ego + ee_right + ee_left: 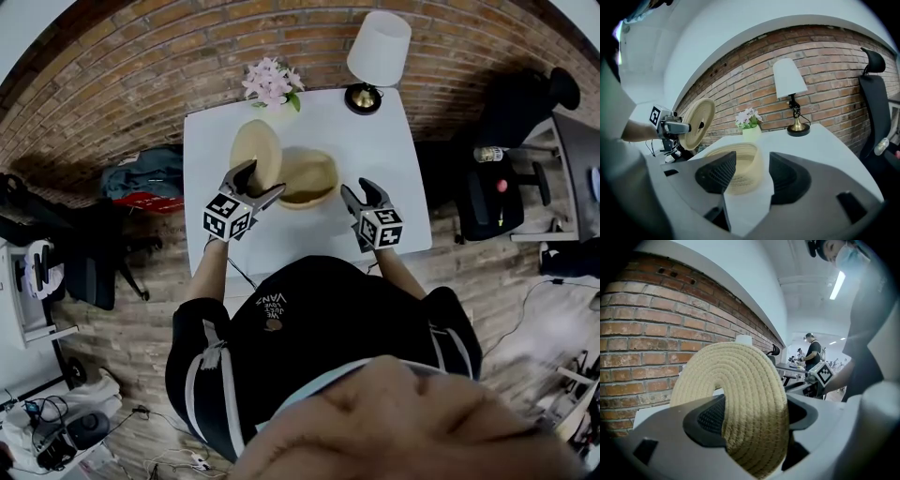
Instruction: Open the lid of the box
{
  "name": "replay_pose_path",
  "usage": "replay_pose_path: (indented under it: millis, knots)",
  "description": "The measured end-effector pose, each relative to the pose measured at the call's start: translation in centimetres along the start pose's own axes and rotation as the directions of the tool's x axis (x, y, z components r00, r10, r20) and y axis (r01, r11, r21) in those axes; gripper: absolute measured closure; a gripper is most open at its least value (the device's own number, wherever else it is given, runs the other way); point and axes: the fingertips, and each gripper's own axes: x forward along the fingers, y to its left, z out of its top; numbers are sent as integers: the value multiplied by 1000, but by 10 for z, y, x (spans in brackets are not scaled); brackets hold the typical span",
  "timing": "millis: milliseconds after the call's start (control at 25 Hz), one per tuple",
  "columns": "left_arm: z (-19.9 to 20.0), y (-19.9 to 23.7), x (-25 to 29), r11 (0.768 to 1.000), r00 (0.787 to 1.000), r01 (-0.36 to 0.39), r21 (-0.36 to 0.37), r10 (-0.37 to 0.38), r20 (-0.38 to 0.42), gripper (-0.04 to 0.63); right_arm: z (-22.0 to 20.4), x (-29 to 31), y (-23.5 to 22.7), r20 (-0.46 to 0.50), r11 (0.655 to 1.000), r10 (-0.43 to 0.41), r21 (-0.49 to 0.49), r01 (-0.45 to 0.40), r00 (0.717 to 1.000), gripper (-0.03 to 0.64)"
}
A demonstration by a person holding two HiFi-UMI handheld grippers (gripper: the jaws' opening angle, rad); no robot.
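Note:
A round woven rope box (308,177) stands open on the white table (394,141); its wall (740,168) shows just beyond my right gripper's jaws. The matching woven lid (257,156) is held on edge, lifted off to the box's left. My left gripper (255,185) is shut on the lid's rim (750,427), which fills the space between its pads. From the right gripper view the lid (697,123) hangs upright at the left. My right gripper (364,194) hovers open just right of the box, with nothing between its fingers (717,173).
A pot of pink flowers (272,84) and a white-shaded lamp (377,52) stand at the table's far edge by the brick wall. A black office chair (492,192) is to the right, bags (145,178) on the floor to the left.

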Motion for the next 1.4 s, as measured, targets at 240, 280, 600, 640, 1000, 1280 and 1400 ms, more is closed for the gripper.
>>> replay_pose_path:
  millis: [240, 280, 600, 640, 1000, 1280, 1400]
  knots:
    - [1, -4, -8, 999, 999, -35, -8, 35, 35, 225, 13, -8, -6, 39, 1000, -22, 10, 21, 999, 434]
    - [0, -4, -9, 999, 998, -40, -13, 41, 40, 225, 15, -9, -6, 46, 1000, -22, 11, 22, 999, 442]
    - [-7, -5, -26, 994, 992, -95, -59, 100, 78, 225, 28, -13, -6, 82, 1000, -26, 12, 25, 996, 517]
    - [-9, -6, -29, 992, 990, -104, -69, 110, 84, 225, 28, -14, -7, 86, 999, -31, 13, 30, 996, 532]
    - [-32, -14, -52, 973, 978, -168, -160, 185, 100, 225, 28, -17, -8, 92, 999, -37, 20, 35, 995, 573]
    - [-49, -26, -62, 963, 970, -197, -184, 218, 104, 225, 22, -20, -7, 86, 999, -39, 37, 36, 996, 583]
    - [-57, -32, -63, 960, 969, -196, -201, 222, 113, 225, 19, -20, -8, 83, 998, -43, 49, 39, 996, 589]
